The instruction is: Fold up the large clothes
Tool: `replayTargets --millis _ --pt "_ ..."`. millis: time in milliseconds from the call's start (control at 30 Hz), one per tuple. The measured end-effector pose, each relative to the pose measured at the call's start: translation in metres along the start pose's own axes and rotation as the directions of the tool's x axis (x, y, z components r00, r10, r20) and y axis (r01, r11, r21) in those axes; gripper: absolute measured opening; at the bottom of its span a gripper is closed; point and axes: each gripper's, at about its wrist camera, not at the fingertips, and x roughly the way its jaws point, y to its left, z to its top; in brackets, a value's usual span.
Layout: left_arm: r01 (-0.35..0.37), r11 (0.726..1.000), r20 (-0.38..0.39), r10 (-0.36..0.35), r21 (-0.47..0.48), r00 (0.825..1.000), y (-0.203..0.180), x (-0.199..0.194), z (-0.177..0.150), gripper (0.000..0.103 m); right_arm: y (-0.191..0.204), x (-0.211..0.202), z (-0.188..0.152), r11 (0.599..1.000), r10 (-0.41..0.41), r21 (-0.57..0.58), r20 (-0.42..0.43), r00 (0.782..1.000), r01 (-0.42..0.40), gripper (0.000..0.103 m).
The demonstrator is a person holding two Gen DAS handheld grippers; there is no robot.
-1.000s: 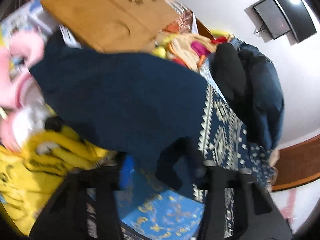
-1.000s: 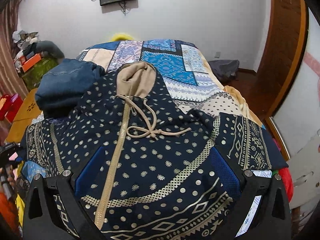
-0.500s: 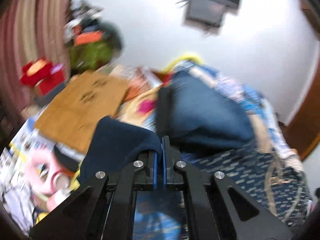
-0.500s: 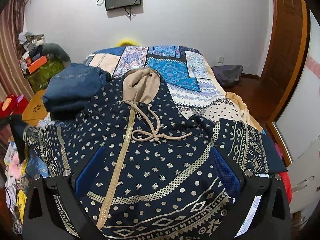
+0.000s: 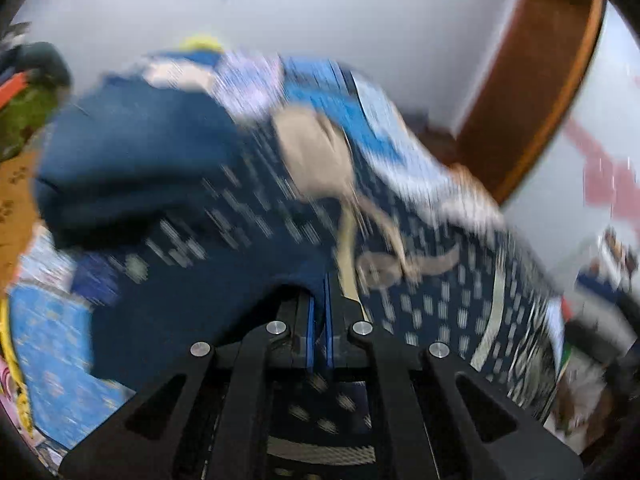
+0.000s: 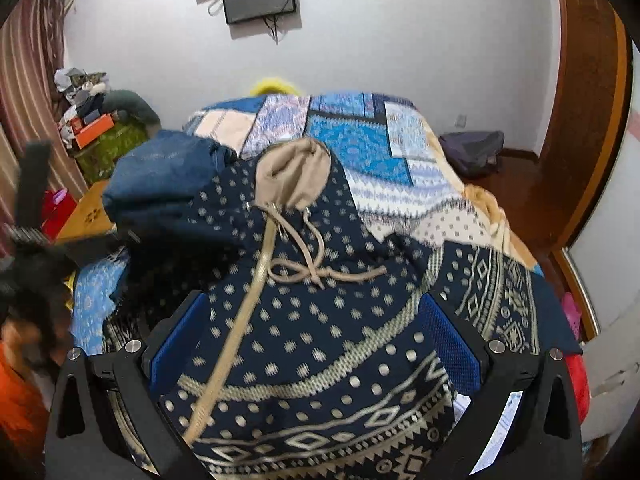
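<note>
A navy hooded jacket point(image 6: 320, 320) with tan dots, a tan zip and a tan hood point(image 6: 294, 174) lies front-up on the bed. My left gripper point(image 5: 319, 312) is shut on the jacket's left sleeve point(image 5: 180, 300) and holds it over the jacket's front; that view is blurred. The sleeve also shows as a dark fold at the left in the right wrist view point(image 6: 176, 256). My right gripper point(image 6: 314, 344) is open above the jacket's lower front, with its blue pads point(image 6: 448, 332) apart and nothing between them.
A patchwork bedspread point(image 6: 360, 140) covers the bed. Folded blue jeans point(image 6: 160, 176) lie left of the hood. A wooden board point(image 6: 86, 216) and clutter are at the left, a wooden door point(image 6: 588, 120) at the right, a dark bag point(image 6: 472, 152) on the floor.
My left gripper closed on the sleeve and has swung right, carrying it from the bedside clutter over the jacket. My right gripper has risen slightly and stays open.
</note>
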Motion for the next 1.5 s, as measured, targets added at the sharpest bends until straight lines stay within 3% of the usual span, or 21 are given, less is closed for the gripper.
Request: replayTargets --millis 133,233,267,367,400,533,700,833,967,1067,1167,1300,1333,1400,1467,1500 --pt "-0.013 0.997 -0.129 0.022 0.070 0.991 -0.018 0.033 -0.034 0.003 -0.009 0.006 -0.006 1.000 -0.006 -0.004 -0.048 0.999 0.006 0.103" --pt "-0.039 0.994 -0.131 0.052 0.098 0.990 -0.018 0.026 -0.050 0.010 -0.012 0.010 -0.007 1.000 -0.016 -0.017 -0.065 0.998 0.015 0.103" --pt "-0.041 0.995 -0.123 0.053 0.096 0.991 -0.015 0.021 -0.051 0.018 -0.012 0.011 -0.007 1.000 -0.012 -0.017 -0.069 0.998 0.011 0.103" --pt "-0.085 0.994 -0.049 0.088 0.068 0.995 0.003 -0.011 -0.049 0.064 -0.006 0.016 -0.002 0.999 0.031 -0.022 -0.095 0.995 -0.033 0.103" --pt "-0.114 0.992 -0.006 0.115 0.051 0.993 0.012 -0.024 -0.049 0.070 -0.002 0.017 -0.001 0.998 0.046 -0.031 -0.102 0.994 -0.049 0.103" --pt "-0.224 0.974 0.054 0.223 0.012 0.973 0.051 -0.067 -0.049 0.071 0.025 0.022 0.014 0.988 0.079 -0.122 -0.119 0.990 -0.093 0.103" --pt "-0.293 0.953 0.080 0.298 -0.076 0.951 0.099 -0.099 -0.060 0.073 0.076 0.035 0.030 0.954 0.137 -0.248 -0.142 0.980 -0.170 0.103" --pt "-0.369 0.918 0.082 0.383 -0.146 0.920 0.133 -0.114 -0.075 0.073 0.123 0.060 0.032 0.913 0.169 -0.336 -0.204 0.964 -0.232 0.103" --pt "-0.391 0.894 0.059 0.412 -0.218 0.909 0.162 -0.125 -0.092 0.073 0.174 0.098 0.019 0.858 0.190 -0.404 -0.324 0.927 -0.318 0.103" --pt "-0.399 0.879 0.031 0.421 -0.260 0.907 0.180 -0.126 -0.105 0.073 0.202 0.127 0.007 0.830 0.196 -0.410 -0.420 0.886 -0.378 0.103" --pt "-0.413 0.866 0.004 0.431 -0.284 0.902 0.191 -0.125 -0.116 0.073 0.226 0.154 -0.004 0.815 0.185 -0.411 -0.482 0.856 -0.408 0.101" --pt "-0.400 0.860 -0.035 0.410 -0.317 0.911 0.202 -0.115 -0.125 0.073 0.249 0.187 -0.015 0.816 0.160 -0.387 -0.562 0.811 -0.430 0.091" --pt "-0.401 0.859 -0.041 0.410 -0.318 0.911 0.203 -0.112 -0.126 0.073 0.255 0.192 -0.018 0.814 0.146 -0.398 -0.565 0.812 -0.423 0.091" --pt "-0.398 0.860 -0.052 0.403 -0.320 0.914 0.204 -0.107 -0.129 0.073 0.262 0.192 -0.021 0.799 0.119 -0.451 -0.531 0.839 -0.398 0.090" --pt "-0.387 0.863 -0.059 0.390 -0.324 0.919 0.203 -0.102 -0.130 0.073 0.270 0.191 -0.025 0.771 0.093 -0.514 -0.495 0.864 -0.377 0.073" --pt "-0.380 0.865 -0.065 0.381 -0.326 0.922 0.203 -0.099 -0.131 0.073 0.272 0.190 -0.027 0.759 0.080 -0.542 -0.473 0.878 -0.361 0.056"
